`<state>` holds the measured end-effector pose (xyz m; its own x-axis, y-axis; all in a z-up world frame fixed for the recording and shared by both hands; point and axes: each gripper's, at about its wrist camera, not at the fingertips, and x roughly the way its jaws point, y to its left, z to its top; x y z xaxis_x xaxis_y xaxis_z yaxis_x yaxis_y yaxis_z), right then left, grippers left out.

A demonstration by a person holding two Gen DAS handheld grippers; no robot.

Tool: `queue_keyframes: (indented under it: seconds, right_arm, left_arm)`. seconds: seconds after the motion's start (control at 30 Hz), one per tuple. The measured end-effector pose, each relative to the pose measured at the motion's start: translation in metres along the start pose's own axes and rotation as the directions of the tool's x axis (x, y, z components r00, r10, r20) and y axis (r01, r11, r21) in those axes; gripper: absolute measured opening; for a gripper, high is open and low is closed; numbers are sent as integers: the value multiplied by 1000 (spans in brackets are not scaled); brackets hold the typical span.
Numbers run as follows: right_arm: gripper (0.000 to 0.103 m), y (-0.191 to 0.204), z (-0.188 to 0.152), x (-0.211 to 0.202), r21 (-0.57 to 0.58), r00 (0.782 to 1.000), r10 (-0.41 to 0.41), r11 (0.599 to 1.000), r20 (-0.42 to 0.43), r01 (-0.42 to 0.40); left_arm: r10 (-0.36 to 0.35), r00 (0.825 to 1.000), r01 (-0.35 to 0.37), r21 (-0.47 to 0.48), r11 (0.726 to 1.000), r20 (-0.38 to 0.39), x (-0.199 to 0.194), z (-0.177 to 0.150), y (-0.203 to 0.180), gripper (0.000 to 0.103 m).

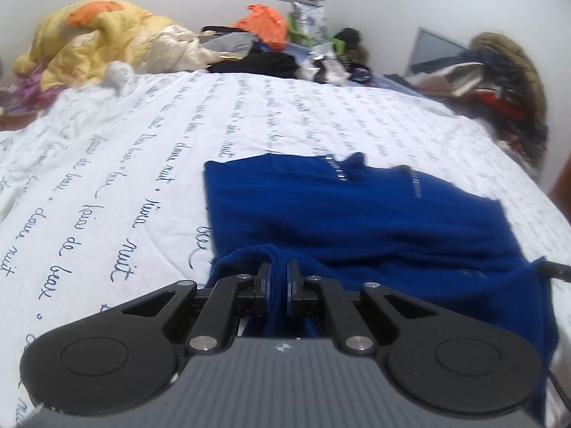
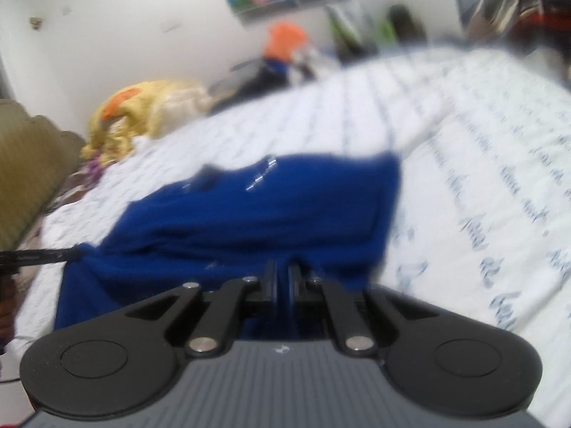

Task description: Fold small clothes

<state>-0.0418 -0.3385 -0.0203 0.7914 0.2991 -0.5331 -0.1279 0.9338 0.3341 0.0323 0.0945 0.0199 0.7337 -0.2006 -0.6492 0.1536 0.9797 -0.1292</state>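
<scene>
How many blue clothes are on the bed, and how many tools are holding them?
Blue clothes: 1, the blue garment on the bed
Tools: 2, the left tool and the right tool, both gripping it
Total: 3

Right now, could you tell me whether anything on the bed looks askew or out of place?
The blue garment lies rumpled, its near edge lifted, pinched in both the left tool and the right tool. Loose clothes and a yellow blanket are heaped untidily at the bed's far end.
</scene>
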Motion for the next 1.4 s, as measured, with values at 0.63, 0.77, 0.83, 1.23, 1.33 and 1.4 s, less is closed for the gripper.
queue_keyframes:
  seconds: [0.63, 0.77, 0.83, 1.23, 1.33, 1.4]
  right_arm:
    - [50, 31, -30, -39, -196, 976, 124, 968, -178, -159]
    - [50, 52, -42, -63, -293, 956, 167, 927, -240, -236]
    - [55, 62, -47, -65, -305, 951, 181, 917, -251, -255]
    - [68, 106, -77, -32, -431, 927, 120, 859, -357, -277]
    - [48, 100, -77, -35, -414, 931, 119, 871, -346, -265]
    - [17, 94, -75, -36, -378, 930, 134, 887, -341, -267]
  left_arm:
    - [-20, 995, 17, -30, 999, -102, -46, -37, 30, 78]
    - [-91, 975, 84, -45, 995, -203, -56, -58, 33, 70]
    - [-135, 960, 123, -65, 990, -244, -60, -66, 35, 69]
    - [-150, 943, 159, 6, 987, -298, -71, -92, 12, 54]
    - [-118, 947, 129, 19, 991, -300, -70, -92, 7, 7]
    - [-116, 946, 120, -4, 993, -304, -70, -91, 7, 7]
